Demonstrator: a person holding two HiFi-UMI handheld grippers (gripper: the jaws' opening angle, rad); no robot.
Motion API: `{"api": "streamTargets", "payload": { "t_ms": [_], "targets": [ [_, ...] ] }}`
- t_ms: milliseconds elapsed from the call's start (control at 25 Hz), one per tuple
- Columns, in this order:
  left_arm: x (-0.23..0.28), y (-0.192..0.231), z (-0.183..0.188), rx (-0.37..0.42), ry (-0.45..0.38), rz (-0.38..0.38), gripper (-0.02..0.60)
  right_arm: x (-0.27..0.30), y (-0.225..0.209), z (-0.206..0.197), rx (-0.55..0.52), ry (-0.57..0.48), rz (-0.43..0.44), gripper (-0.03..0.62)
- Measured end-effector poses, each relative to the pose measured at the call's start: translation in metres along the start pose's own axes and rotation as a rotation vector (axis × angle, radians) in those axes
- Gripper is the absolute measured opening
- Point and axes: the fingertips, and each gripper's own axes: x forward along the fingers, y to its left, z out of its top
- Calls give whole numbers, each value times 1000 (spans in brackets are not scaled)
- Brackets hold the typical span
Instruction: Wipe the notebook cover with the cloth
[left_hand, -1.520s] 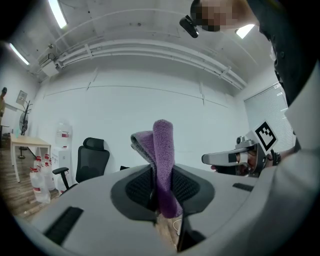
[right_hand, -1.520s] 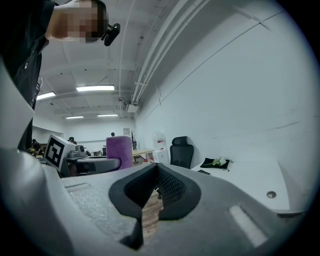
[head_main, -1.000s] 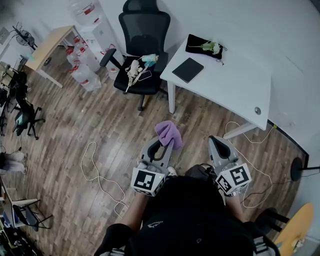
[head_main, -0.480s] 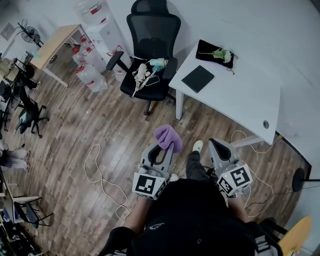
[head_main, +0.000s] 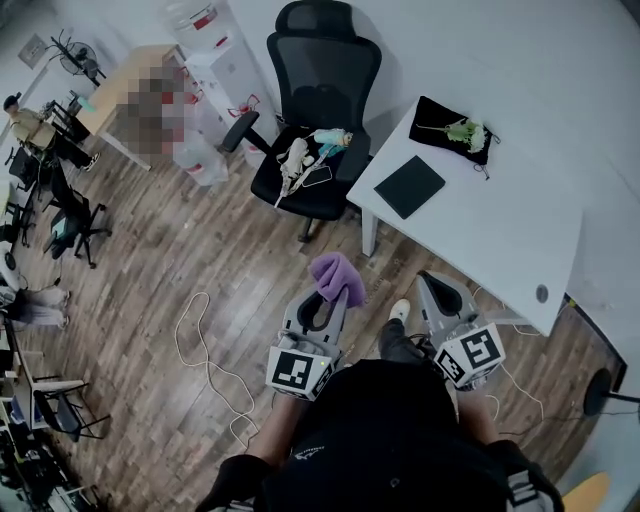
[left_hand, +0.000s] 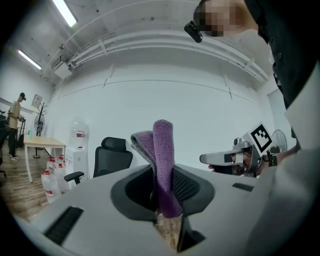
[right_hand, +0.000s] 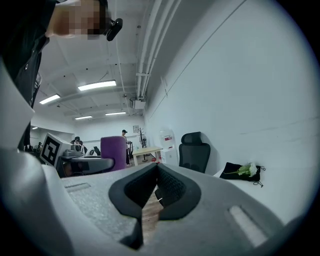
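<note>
At lower centre the left gripper (head_main: 325, 300) has its fingers clamped on the purple cloth (head_main: 337, 275), the right gripper (head_main: 437, 290) beside it has its fingers closed on nothing, and the dark notebook (head_main: 409, 186) lies on the white bench (head_main: 500, 240) at upper right.

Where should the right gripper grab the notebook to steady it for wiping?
The notebook lies flat on the table, so only its thin edges offer a pinch. I'd take the edge nearest the table's front rim, coming in low from that side with the right gripper, leaving the cover free.
</note>
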Motion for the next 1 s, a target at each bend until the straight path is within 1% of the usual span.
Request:
{"api": "streamTargets", "payload": {
  "t_ms": [240, 360, 440, 560, 720, 880, 1000],
  "targets": [
    [71, 1, 10, 11, -3, 32, 84, 28, -68, 12, 18, -7, 32, 5],
    [111, -2, 14, 15, -18, 45, 84, 37, -107, 15, 25, -8, 36, 5],
    [132, -5, 19, 16, -32, 46, 84, 41, -126, 18, 25, -4, 42, 5],
    [160, -10, 29, 14, -45, 45, 84, 45, -149, 28, 15, 4, 54, 5],
    [186, -10, 33, 12, -37, 57, 84, 55, -176, 38, 14, 10, 65, 5],
    [206, 3, 30, -11, -19, 66, 84, 69, -193, 41, 22, 18, 59, 5],
    [225, 13, 25, -14, -3, 46, 84, 78, -205, 38, 33, 27, 33, 5]
  ]
}}
